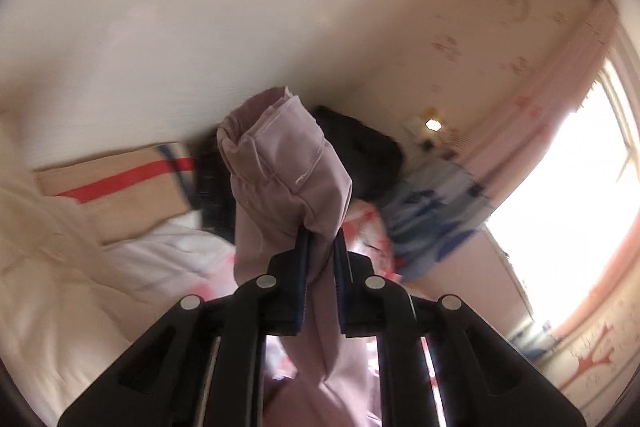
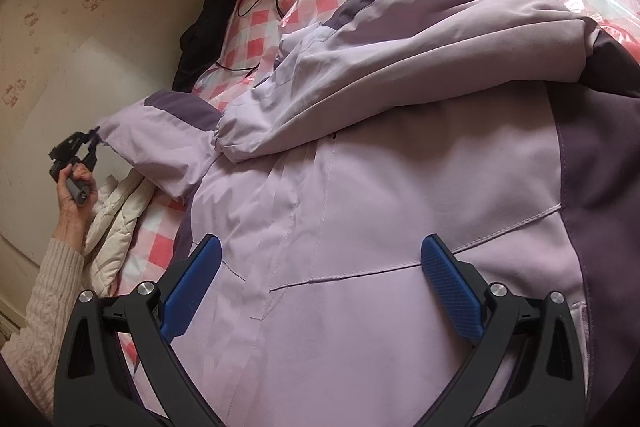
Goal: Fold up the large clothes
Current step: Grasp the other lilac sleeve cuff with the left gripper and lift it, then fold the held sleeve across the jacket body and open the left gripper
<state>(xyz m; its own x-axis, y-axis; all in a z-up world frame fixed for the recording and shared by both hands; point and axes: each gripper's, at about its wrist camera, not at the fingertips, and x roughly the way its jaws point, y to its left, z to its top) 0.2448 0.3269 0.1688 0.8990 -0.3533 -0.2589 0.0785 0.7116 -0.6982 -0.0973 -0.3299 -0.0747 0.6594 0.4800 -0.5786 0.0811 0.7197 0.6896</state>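
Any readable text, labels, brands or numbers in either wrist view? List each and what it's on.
None readable in either view.
Cardboard box: red and blue stripes only, blurred, no letters to make out.
Jacket: no label or logo showing.
Wall: small faded motifs, pattern rather than text.
Checked sheet: pattern only.
Grippers: no markings visible.

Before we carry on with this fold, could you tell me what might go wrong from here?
The left claw pinches only the cuff end of the lilac jacket's sleeve, so the fabric could slip out. A black cable lies on the checked bedspread beside the jacket and might snag. The right claw is open, holding nothing down.
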